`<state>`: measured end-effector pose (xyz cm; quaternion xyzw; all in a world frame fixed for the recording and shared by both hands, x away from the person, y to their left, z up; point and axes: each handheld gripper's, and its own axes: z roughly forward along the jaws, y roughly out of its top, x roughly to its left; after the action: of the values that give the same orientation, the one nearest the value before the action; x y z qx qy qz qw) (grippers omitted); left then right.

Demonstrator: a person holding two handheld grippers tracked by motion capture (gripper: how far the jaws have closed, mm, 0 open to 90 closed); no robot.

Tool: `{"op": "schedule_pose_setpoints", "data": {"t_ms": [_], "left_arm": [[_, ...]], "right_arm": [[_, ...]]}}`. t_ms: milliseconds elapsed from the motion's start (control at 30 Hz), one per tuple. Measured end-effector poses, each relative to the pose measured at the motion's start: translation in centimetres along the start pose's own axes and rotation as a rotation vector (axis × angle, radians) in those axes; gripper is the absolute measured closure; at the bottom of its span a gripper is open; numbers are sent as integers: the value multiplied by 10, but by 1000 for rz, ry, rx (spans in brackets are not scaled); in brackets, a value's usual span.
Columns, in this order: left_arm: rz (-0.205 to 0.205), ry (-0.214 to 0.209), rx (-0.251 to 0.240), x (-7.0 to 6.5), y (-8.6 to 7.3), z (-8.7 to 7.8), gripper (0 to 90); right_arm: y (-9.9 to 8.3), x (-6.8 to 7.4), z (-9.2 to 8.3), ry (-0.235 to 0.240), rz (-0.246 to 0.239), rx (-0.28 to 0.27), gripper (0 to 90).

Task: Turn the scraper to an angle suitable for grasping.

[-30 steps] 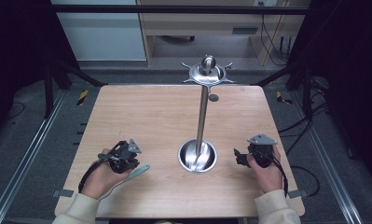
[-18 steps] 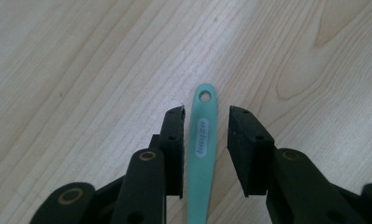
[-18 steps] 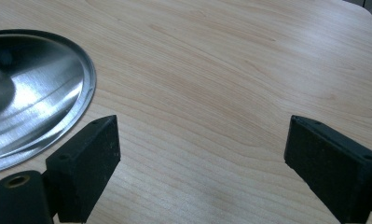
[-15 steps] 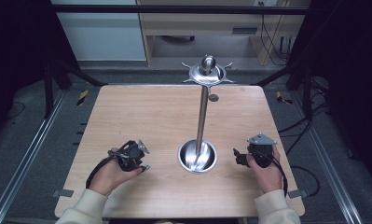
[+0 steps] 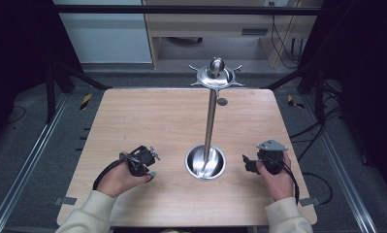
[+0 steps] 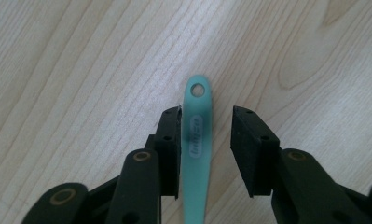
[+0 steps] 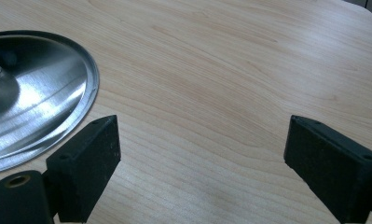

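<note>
A teal utensil handle with a hole at its tip lies flat on the wooden table. It sits between the jaws of my left gripper, against the left pad, with a clear gap to the right pad. These jaws have just been opening and stand open. In the high view the left gripper is at the front left, and a teal tip peeks out by the hand. My right gripper hovers wide open over bare wood, right of the steel stand's base dish.
A steel stand rises from a round dish at the table's front centre, its pole ending in a hooked crown. A small round disc lies near the far edge. The right gripper rests beside the dish.
My left hand has slid to the right, toward the stand. The teal handle, which stuck out beside the gripper, is now mostly covered. The right hand has stayed still.
</note>
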<state>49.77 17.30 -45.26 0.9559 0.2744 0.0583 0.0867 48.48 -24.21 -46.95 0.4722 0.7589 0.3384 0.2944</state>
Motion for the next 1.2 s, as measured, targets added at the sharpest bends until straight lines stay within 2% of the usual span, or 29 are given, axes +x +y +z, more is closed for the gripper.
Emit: {"op": "schedule_pose_setpoints", "data": {"t_ms": [133, 733, 800, 833, 933, 1100, 1200], "left_arm": [[2, -18, 16, 3, -1, 5, 630], [26, -18, 35, 2, 1, 10, 736], [24, -17, 19, 2, 0, 7, 737], [12, -5, -13, 2, -3, 0, 737], [8, 2, -36, 3, -5, -7, 739], [-2, 26, -146, 5, -12, -40, 741], [-19, 25, -206, 7, -16, -55, 742]], "right_arm": [[0, 0, 0, 1, 0, 1, 109], [0, -1, -1, -4, 4, 2, 109], [0, -1, 0, -4, 1, 1, 109], [0, 0, 0, -3, 1, 0, 109], [0, 0, 0, -4, -2, 1, 109], [0, 0, 1, -2, -1, 2, 109], [0, 0, 0, -3, -1, 0, 110]]}}
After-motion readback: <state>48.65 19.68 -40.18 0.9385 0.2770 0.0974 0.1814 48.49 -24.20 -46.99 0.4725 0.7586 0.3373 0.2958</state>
